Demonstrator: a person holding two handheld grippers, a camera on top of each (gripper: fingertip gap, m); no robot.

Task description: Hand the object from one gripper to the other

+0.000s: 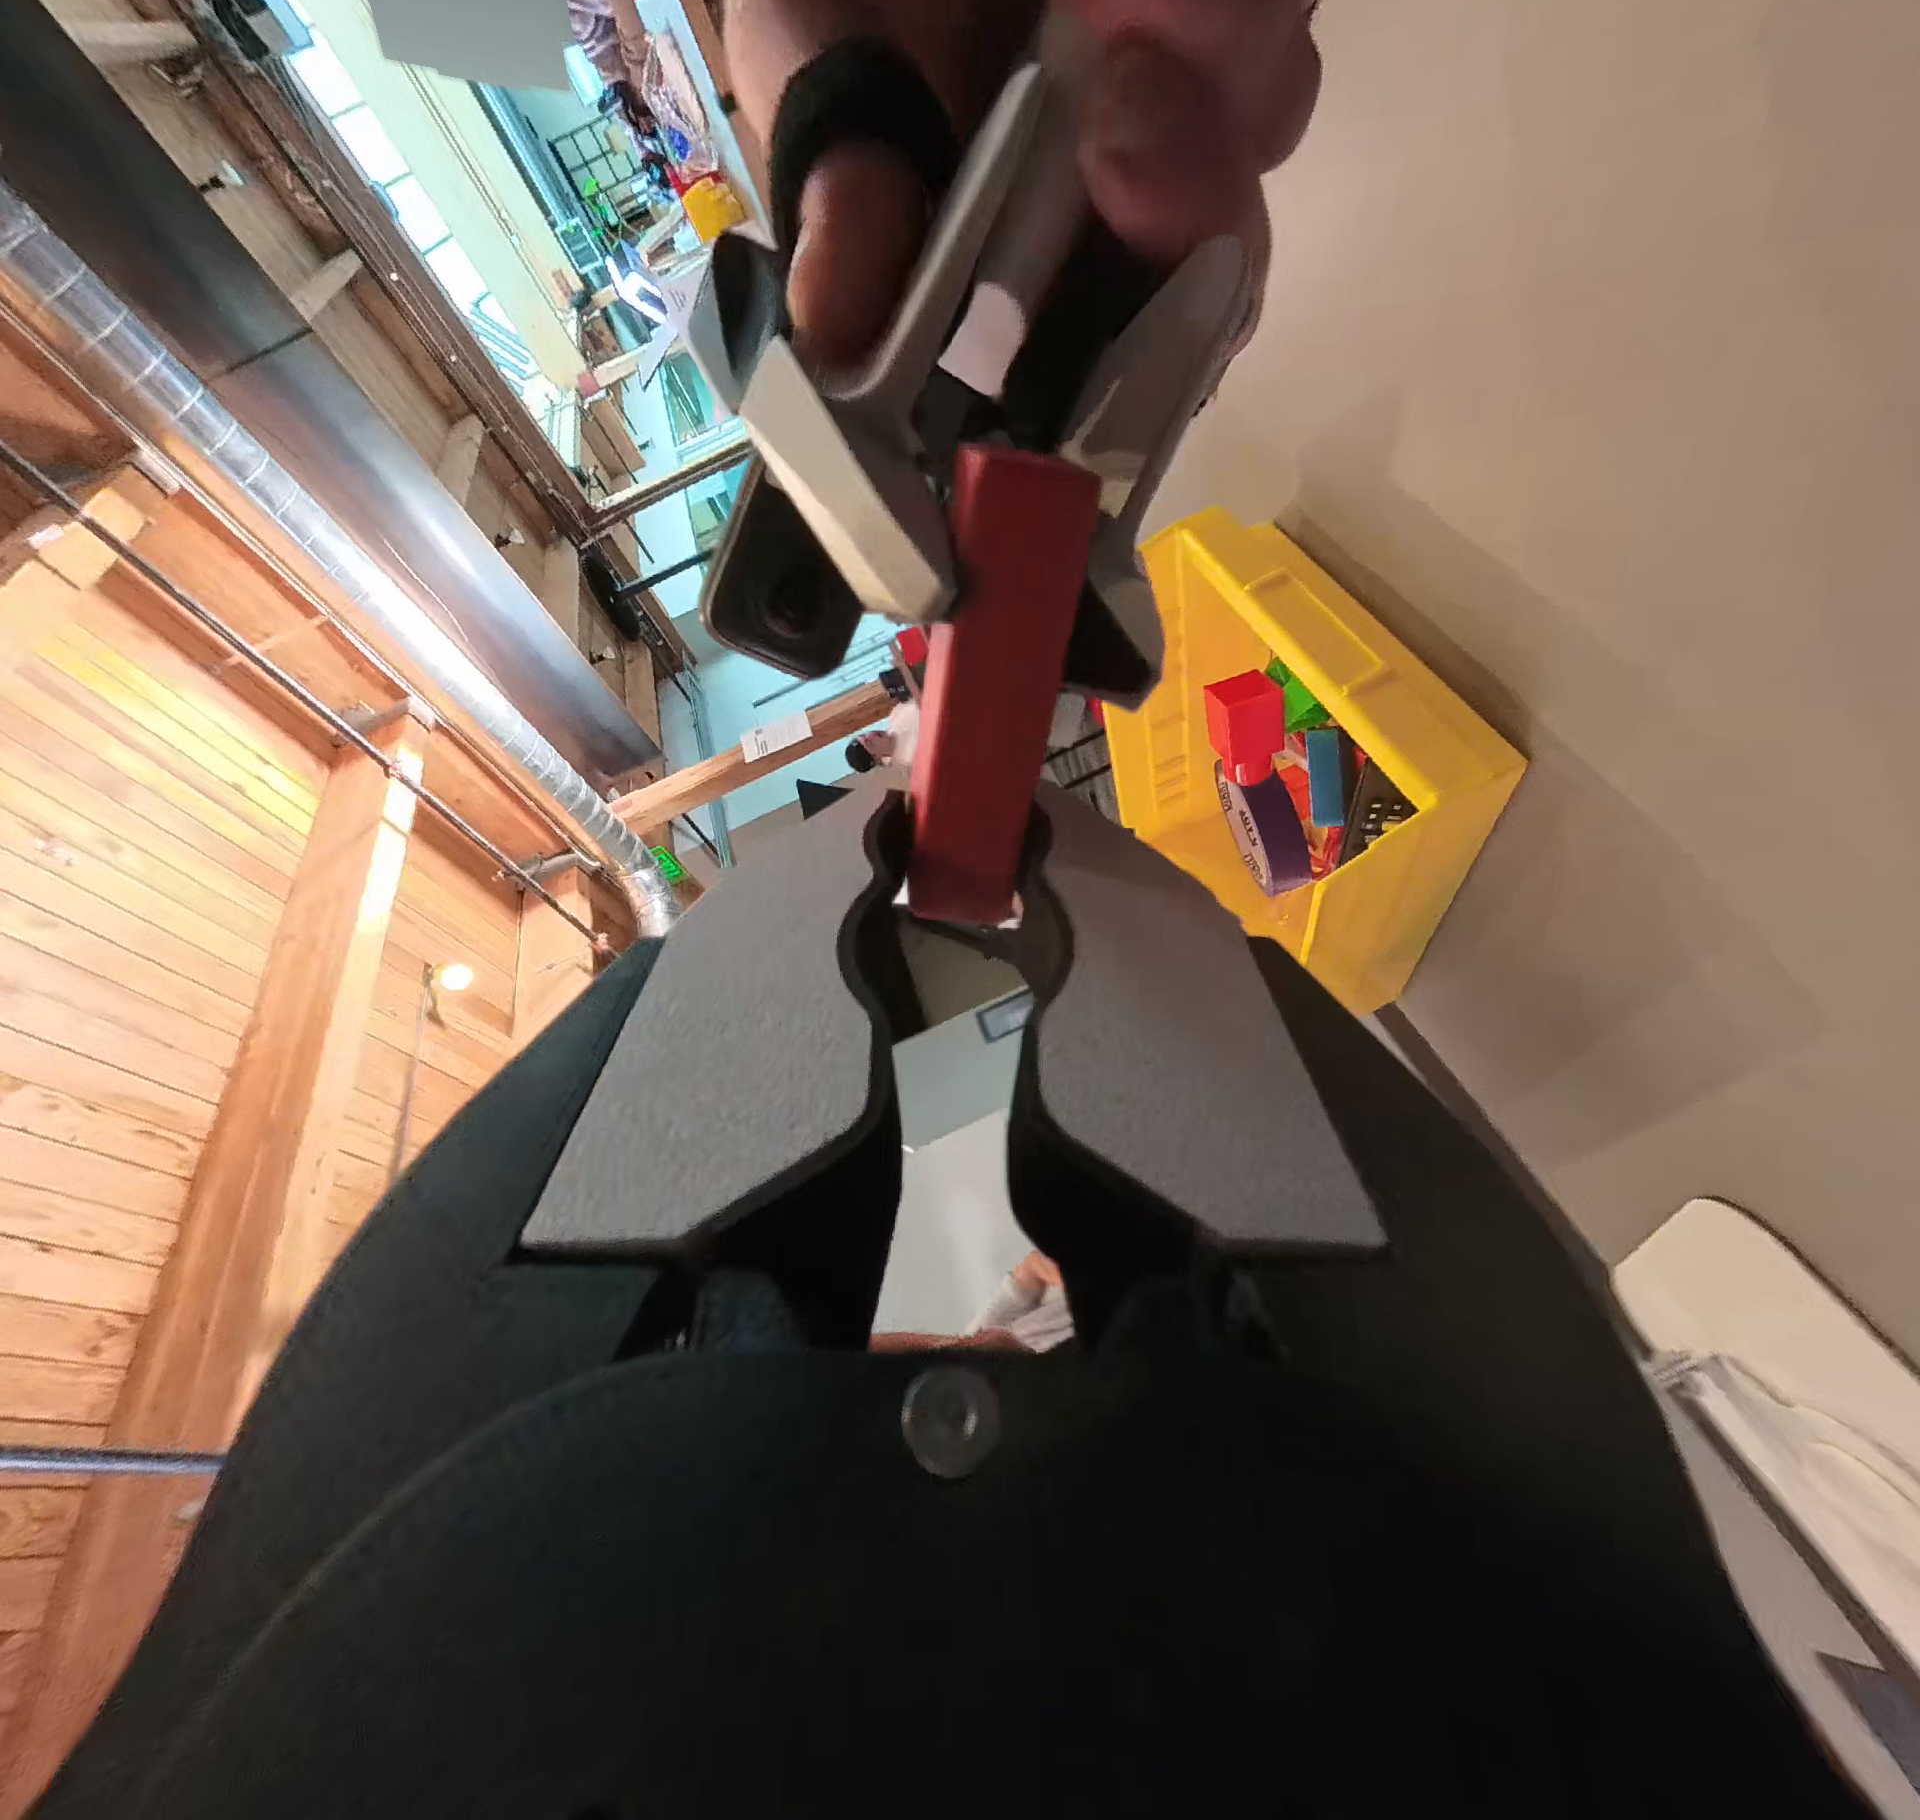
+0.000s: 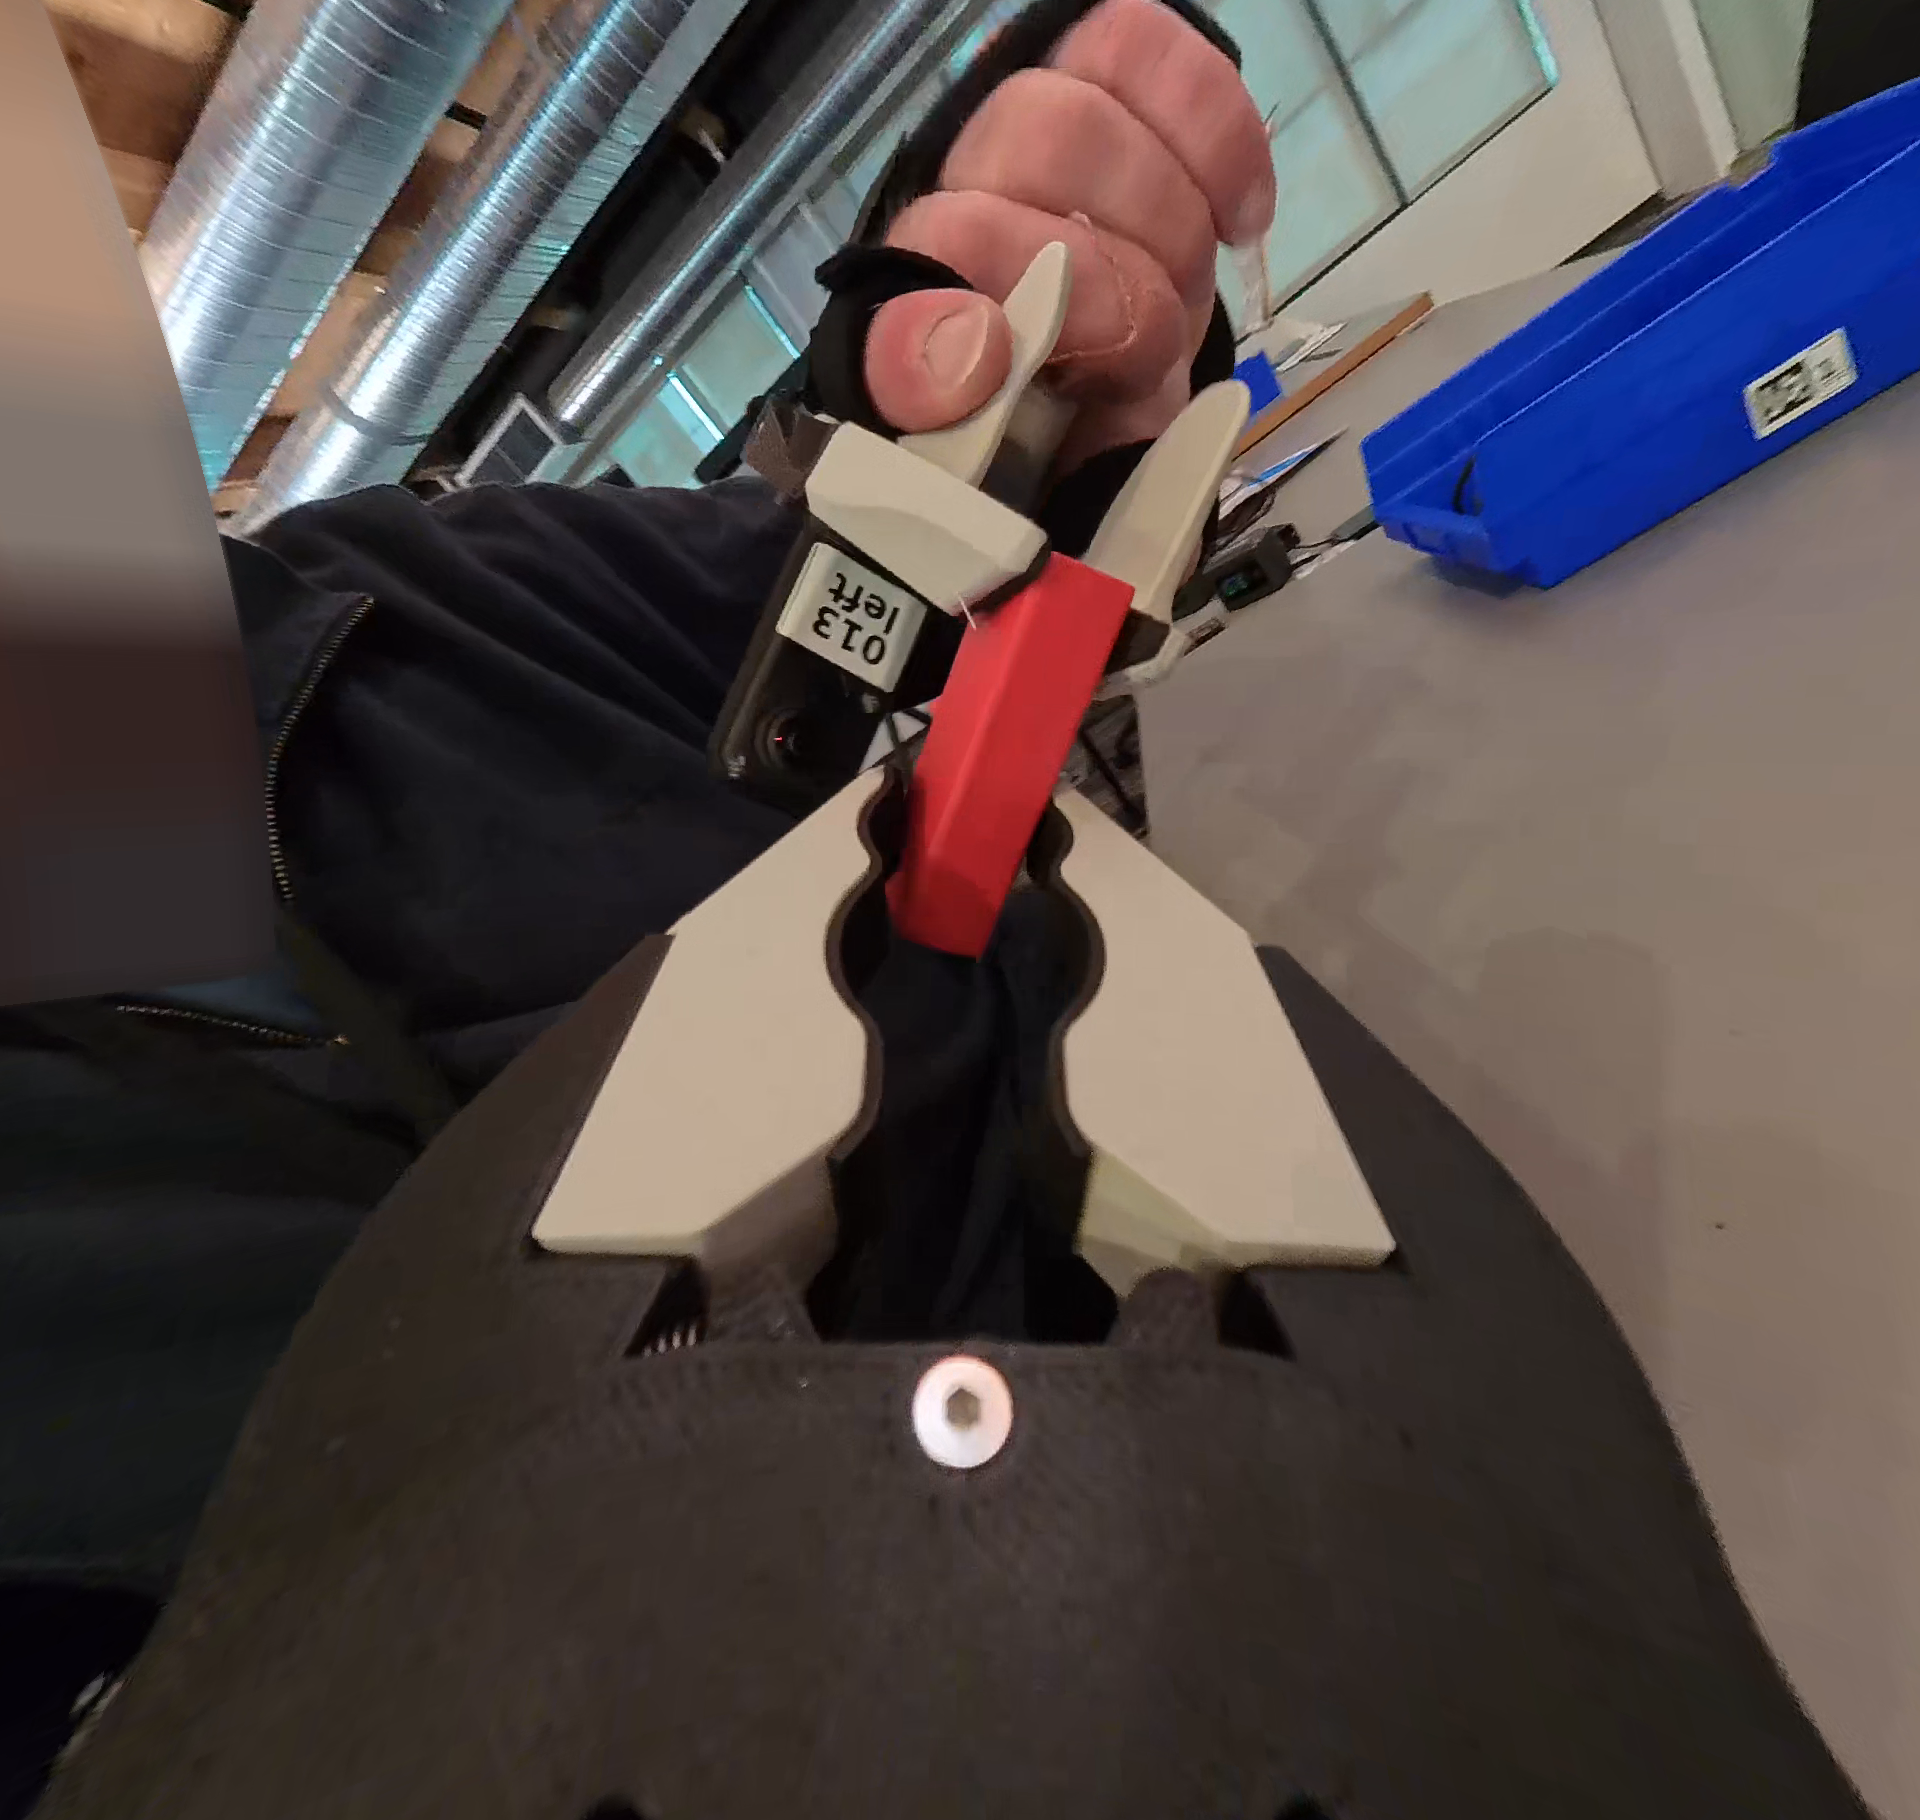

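A long red block (image 1: 997,669) is held in the air between both grippers, one at each end. In the left wrist view my left gripper (image 1: 961,840) is shut on the block's near end. The right gripper (image 1: 1029,617), held by a hand, clamps the far end. In the right wrist view my right gripper (image 2: 971,820) is shut on the near end of the red block (image 2: 1003,731). The left gripper (image 2: 1070,607), held by a gloved hand, grips the other end. The block's end faces are hidden inside the jaws.
A yellow bin (image 1: 1455,731) with coloured blocks and a roll of purple tape stands on the pale table (image 1: 1662,420). A blue bin (image 2: 1662,420) sits on the grey table (image 2: 1558,939) at the right. A person's dark jacket (image 2: 499,731) fills the left. Left tips to right tips: about 5 centimeters.
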